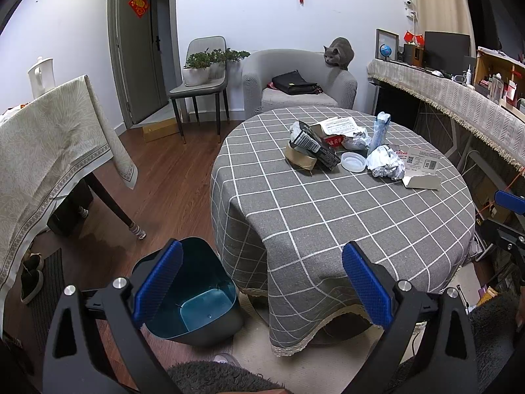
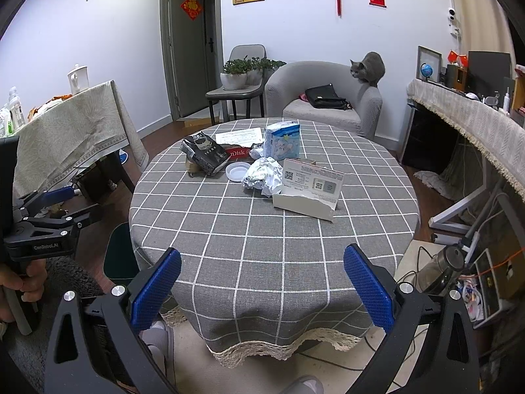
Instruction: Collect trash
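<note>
only in the left view, the bin's [image 1: 197, 295] inside; both grippers' fingers [image 1: 157, 282] [image 2: 367, 285] spread, empty.

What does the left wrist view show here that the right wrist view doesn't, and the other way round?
Only the left wrist view shows the inside of the blue bin on the floor beside the table, and shoes under the side table.

Only the right wrist view shows the left gripper from the side, a glass kettle on the floor, and the face of the white box.

Both show the checked table, the crumpled paper, the white lid, the black packet, the cat on the armchair, and an open gripper in front.
</note>
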Available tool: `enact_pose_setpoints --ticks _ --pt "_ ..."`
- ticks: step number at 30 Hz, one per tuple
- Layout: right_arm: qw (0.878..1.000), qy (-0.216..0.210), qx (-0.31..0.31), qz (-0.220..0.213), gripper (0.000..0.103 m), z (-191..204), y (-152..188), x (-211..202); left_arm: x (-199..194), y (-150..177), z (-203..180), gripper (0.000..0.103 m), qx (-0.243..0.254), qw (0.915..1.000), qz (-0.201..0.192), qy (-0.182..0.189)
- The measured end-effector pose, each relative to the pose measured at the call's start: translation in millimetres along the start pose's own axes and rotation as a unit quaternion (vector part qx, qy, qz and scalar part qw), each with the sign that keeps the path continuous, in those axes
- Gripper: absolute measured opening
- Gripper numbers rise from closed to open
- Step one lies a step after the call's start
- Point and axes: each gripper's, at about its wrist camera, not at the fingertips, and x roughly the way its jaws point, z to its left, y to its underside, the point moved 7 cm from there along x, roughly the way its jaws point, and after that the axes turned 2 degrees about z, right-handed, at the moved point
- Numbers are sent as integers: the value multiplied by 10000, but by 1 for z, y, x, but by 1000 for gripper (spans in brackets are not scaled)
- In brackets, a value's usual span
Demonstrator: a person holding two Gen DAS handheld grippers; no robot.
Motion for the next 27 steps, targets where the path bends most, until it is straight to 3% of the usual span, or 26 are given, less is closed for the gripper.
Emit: enact_pose_setpoints --ticks 27 --pt "9999 57 -62 71 100 1 5 3 0 0 0 99 -3 10000 11 6"
